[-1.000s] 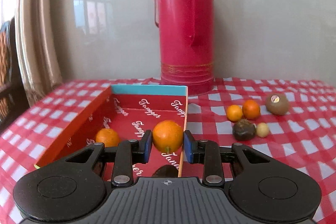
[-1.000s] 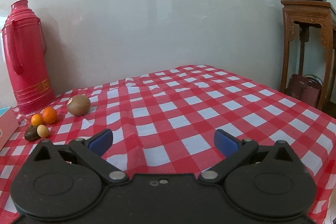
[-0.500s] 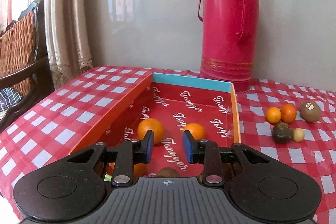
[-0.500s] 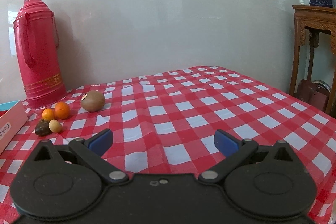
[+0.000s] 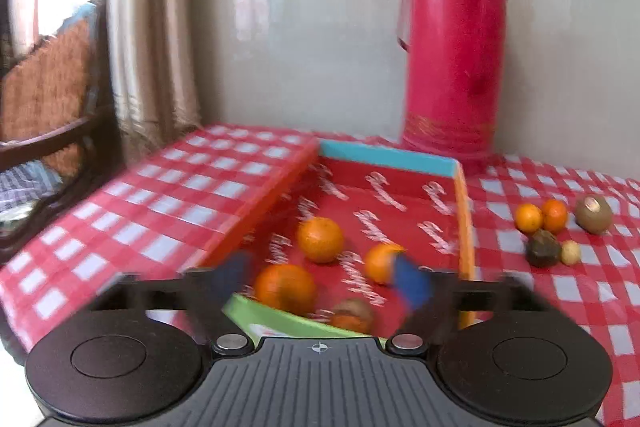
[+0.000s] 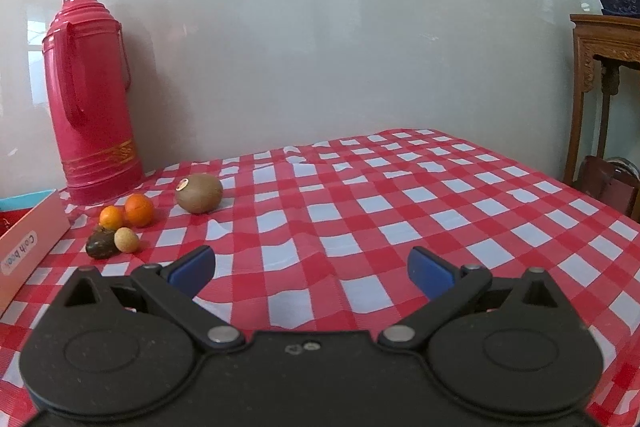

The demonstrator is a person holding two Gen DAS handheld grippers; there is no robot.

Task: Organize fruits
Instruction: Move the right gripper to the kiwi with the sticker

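Orange fruits lie ahead-left of our right tool, spread wide, empty; left tool wide over box.

My left fingers smear into blur over the box, half hiding one orange and a brownish fruit at its near wall.

Black gripper, blue pads.
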